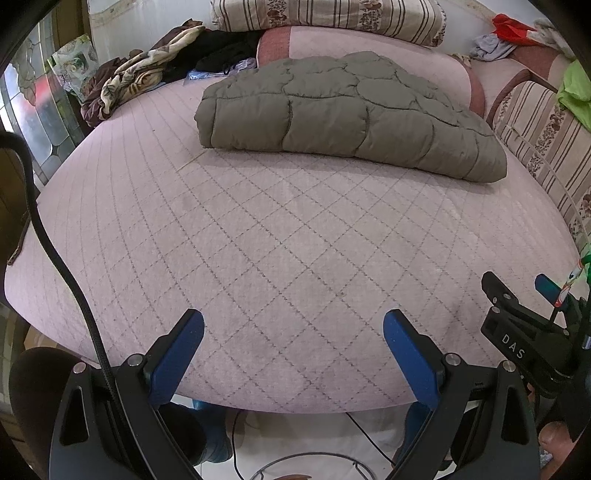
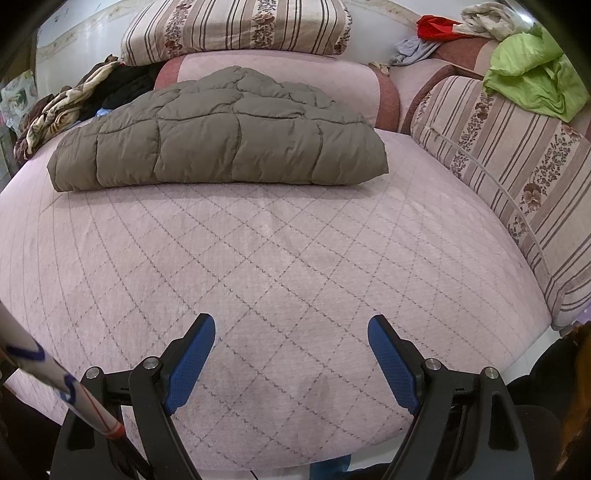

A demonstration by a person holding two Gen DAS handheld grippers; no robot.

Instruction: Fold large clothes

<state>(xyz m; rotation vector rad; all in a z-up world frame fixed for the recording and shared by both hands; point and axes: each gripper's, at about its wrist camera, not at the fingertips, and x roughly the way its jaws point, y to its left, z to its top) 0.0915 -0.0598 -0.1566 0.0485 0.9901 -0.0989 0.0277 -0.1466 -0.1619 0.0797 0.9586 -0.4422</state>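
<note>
Both tongs (image 1: pixel 293 332) (image 2: pixel 291 338) agape, empty; folded jacket (image 2: pixel 218 144) well beyond.

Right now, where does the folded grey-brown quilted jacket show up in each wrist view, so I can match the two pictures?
Left wrist: quilted jacket lies upper centre, shifted right, on the pink quilted bed cover.
Right wrist: quilted jacket lies upper centre, shifted left, on the same cover.
Shared landmark: the striped floral pillow directly behind the jacket in both views.

The folded jacket (image 1: pixel 343 110) is hiding its own sleeves and underside. The green cloth (image 1: pixel 576 92) is running off the left-wrist view's right edge, and the dark clothes pile (image 2: pixel 74 107) is blurring into shadow.
</note>
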